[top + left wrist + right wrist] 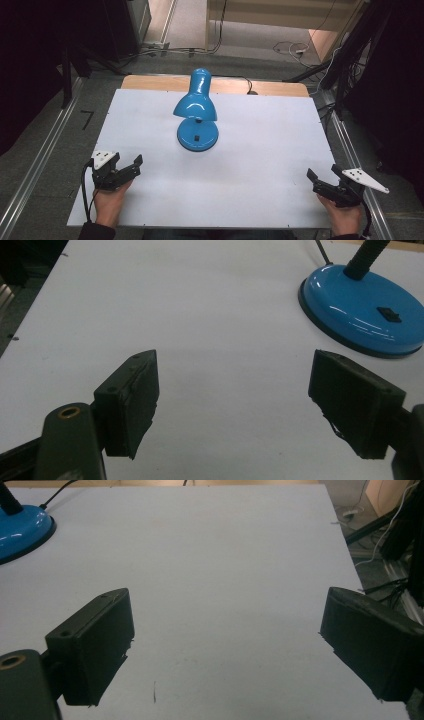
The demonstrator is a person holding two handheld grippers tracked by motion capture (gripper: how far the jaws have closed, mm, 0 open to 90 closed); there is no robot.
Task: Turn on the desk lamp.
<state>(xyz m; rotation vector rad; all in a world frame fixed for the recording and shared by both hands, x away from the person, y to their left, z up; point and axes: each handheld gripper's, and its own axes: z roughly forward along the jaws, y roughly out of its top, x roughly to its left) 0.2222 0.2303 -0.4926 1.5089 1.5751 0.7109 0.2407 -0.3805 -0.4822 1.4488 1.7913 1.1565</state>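
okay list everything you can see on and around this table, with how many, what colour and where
desk lamp: one, bright blue with a round base, a black switch on the base and a black neck; stands at the middle of the table, toward the far side.
lamp cord: one, black, runs from the lamp off the far edge.
table: one, white top, with a wooden strip along the far edge.
floor cables: several, black and white, on the grey floor beyond the table.
left gripper: one, black with a grey plate, near left corner, jaws open over bare table.
right gripper: one, black with a grey plate, near right corner, jaws open over bare table.
hands: two, each holding a gripper at the near edge.
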